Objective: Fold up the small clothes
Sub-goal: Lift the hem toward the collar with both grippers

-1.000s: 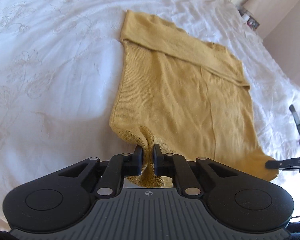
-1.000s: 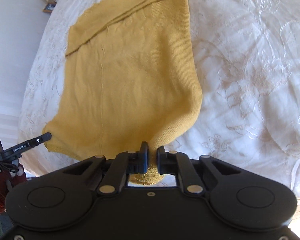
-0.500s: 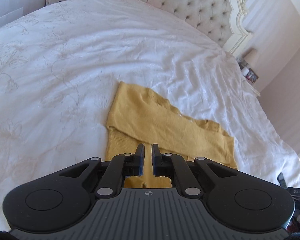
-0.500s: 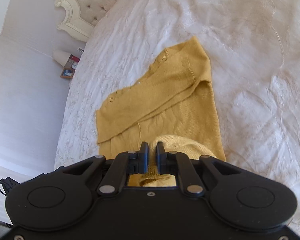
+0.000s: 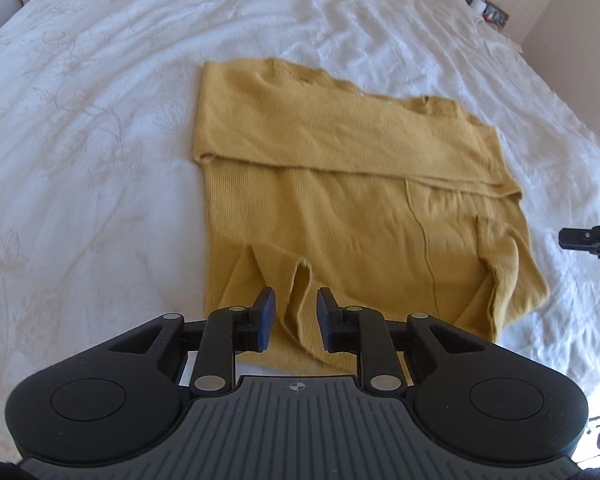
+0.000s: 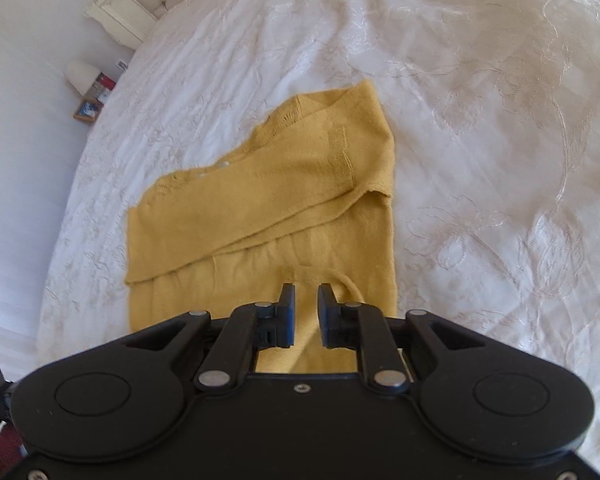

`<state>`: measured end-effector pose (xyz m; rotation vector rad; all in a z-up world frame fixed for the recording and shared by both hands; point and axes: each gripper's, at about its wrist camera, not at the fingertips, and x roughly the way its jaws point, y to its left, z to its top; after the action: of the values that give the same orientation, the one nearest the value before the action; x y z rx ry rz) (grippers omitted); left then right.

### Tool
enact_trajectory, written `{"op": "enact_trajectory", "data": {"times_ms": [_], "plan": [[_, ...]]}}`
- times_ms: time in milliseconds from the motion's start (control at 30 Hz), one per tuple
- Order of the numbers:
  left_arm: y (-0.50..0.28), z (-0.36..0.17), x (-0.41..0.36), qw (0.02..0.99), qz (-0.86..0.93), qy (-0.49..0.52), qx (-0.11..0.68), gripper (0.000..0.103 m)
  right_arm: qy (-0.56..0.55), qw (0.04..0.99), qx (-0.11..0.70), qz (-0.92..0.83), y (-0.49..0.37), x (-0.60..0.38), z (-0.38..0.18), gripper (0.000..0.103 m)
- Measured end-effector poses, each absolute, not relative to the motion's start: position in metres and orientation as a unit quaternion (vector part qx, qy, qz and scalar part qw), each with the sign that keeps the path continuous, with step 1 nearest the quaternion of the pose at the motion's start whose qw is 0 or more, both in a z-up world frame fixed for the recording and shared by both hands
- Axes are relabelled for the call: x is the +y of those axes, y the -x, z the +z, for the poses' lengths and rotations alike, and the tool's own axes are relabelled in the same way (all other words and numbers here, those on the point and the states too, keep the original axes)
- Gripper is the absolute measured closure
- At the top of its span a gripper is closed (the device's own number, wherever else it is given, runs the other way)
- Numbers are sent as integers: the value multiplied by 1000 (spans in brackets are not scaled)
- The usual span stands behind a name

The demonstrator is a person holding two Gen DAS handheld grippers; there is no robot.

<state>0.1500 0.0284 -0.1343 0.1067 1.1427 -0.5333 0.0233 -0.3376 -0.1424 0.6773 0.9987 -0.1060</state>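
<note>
Left wrist view: mustard-yellow knitted sweater [image 5: 340,200] flat on white embroidered bedspread [image 5: 100,120], bottom hem folded up over body. Left tongs [image 5: 296,312], right tongs [image 6: 306,312] opening, fabric released. Likely further fold left.

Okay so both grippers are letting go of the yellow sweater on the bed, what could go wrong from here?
1. The left gripper has its jaws opening with a raised pleat of the yellow sweater between them; pulling away may drag that fold crooked.
2. The folded-up hem looks rumpled near the right gripper, whose jaws are also opening, so the next fold may lock in wrinkles.
3. The bedspread is soft and creased, so edges may shift.
</note>
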Motion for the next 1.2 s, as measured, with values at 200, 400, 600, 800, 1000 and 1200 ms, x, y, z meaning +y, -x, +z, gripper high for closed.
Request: {"op": "enact_trajectory", "data": {"times_ms": [200,400,600,800,1000,1200], "plan": [[-140,-147,29,793,-245,-77,552,80,-234,823,516,-26,-36,-315,-154,77],[-151,-151,26,792,-260,-137,536,79,-185,833,522,-14,-58,-306,-157,48],[-173,-159,29,775,-297,-142,539,37,-125,840,528,9,-90,-303,-169,42],[-181,-169,20,757,-330,-208,524,32,-65,836,542,57,-113,-296,-184,37],[-180,-177,-2,714,-402,-306,486,32,-35,823,557,103,-123,-291,-194,37],[-187,-173,-6,680,-457,-341,461,32,-41,816,563,127,-125,-293,-198,37]]}}
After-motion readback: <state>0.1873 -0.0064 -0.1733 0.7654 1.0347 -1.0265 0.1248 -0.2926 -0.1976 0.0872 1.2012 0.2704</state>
